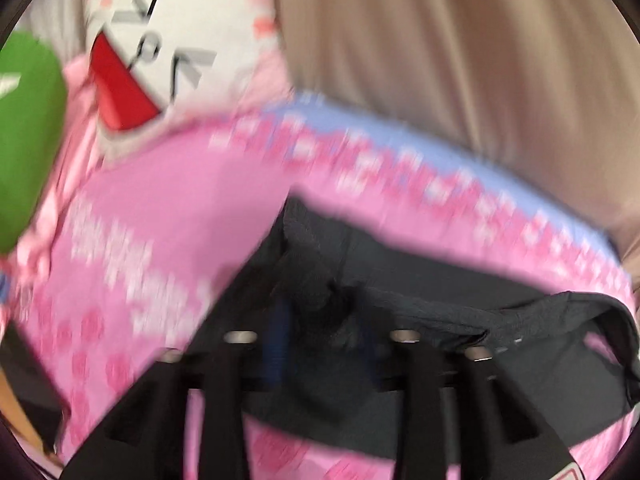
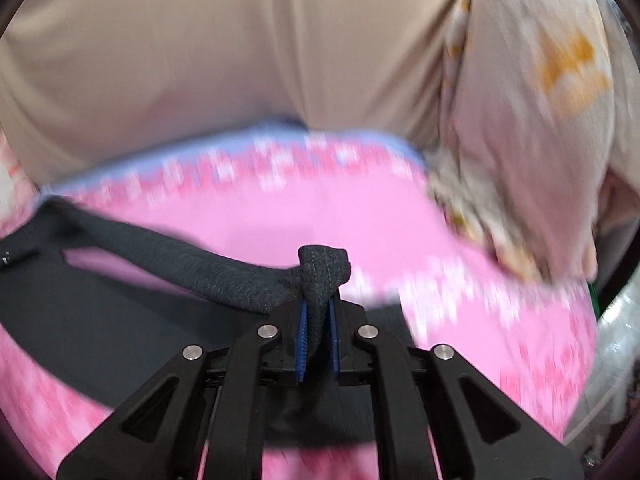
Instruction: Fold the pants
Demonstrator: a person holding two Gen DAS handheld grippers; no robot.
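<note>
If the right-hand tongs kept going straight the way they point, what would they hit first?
Likely the pink bedcover just ahead, since the right tongs, clamped on the dark pants, tilt downward; the beige curtain lies beyond. Blur makes depth uncertain.

One pair of pants, two grippers

There is one dark pair of pants (image 2: 192, 276), one pink bed cover (image 2: 280, 220), one beige curtain (image 2: 224, 48), two black grippers, left gripper (image 1: 320, 344) and right gripper (image 2: 318, 320), one white cartoon pillow (image 1: 168, 40), one green thing (image 1: 28, 136), and one flowered blanket (image 2: 532, 128).
</note>
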